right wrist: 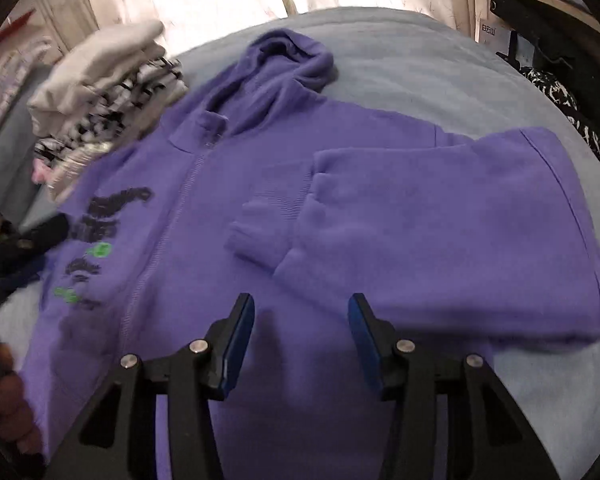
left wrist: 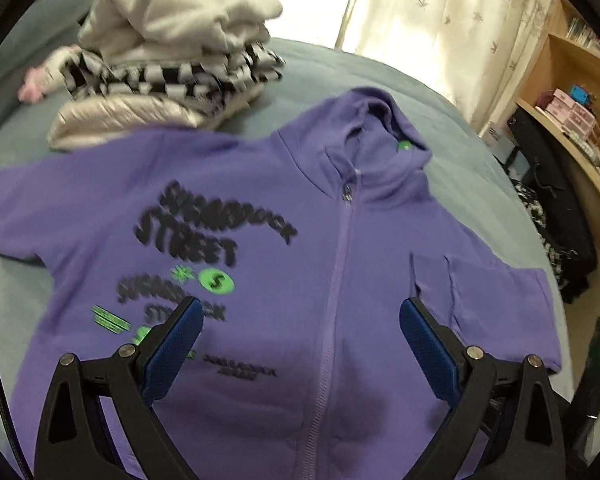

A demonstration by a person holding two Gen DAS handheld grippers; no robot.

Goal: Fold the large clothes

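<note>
A purple zip hoodie (left wrist: 284, 216) with black and green print lies front up on the grey-blue bed, hood toward the window. In the right wrist view the hoodie (right wrist: 340, 208) has its right sleeve (right wrist: 284, 220) folded in across the chest. My left gripper (left wrist: 300, 312) is open and empty, hovering above the hoodie's lower front near the zipper. My right gripper (right wrist: 302, 308) is open and empty, hovering above the lower right half just below the folded sleeve's cuff. The left gripper shows blurred at the left edge of the right wrist view (right wrist: 24, 248).
A stack of folded clothes (left wrist: 168, 64), grey on top of checkered and silvery pieces, sits on the bed (left wrist: 452, 148) behind the hoodie's left shoulder; it also shows in the right wrist view (right wrist: 104, 92). Curtains hang behind. A wooden shelf (left wrist: 572, 92) and black bags stand to the right.
</note>
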